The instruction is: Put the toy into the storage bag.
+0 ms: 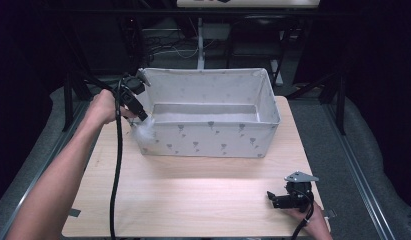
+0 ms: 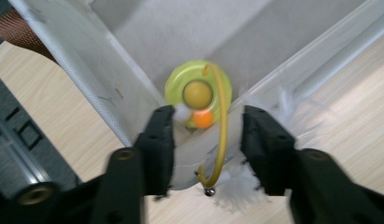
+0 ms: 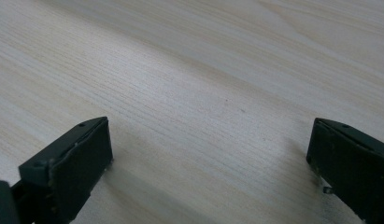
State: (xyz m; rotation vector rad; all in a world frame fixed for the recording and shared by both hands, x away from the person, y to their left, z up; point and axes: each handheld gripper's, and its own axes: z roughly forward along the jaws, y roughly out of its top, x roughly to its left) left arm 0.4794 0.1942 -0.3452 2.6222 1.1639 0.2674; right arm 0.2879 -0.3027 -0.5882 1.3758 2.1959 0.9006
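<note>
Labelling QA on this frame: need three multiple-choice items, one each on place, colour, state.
1. Where is the left gripper?
A. at the near left corner of the white fabric storage box
B. on the table's right edge
C. under the table

2. What colour is the round toy disc with the curved wire and white feathers?
A. blue
B. yellow-green
C. black

3. How do the right gripper jaws stand?
A. shut on the box
B. shut on a cable
C. open over the light wooden table

A: high view shows it at that corner. B: left gripper view. C: wide gap, bare wood.
</note>
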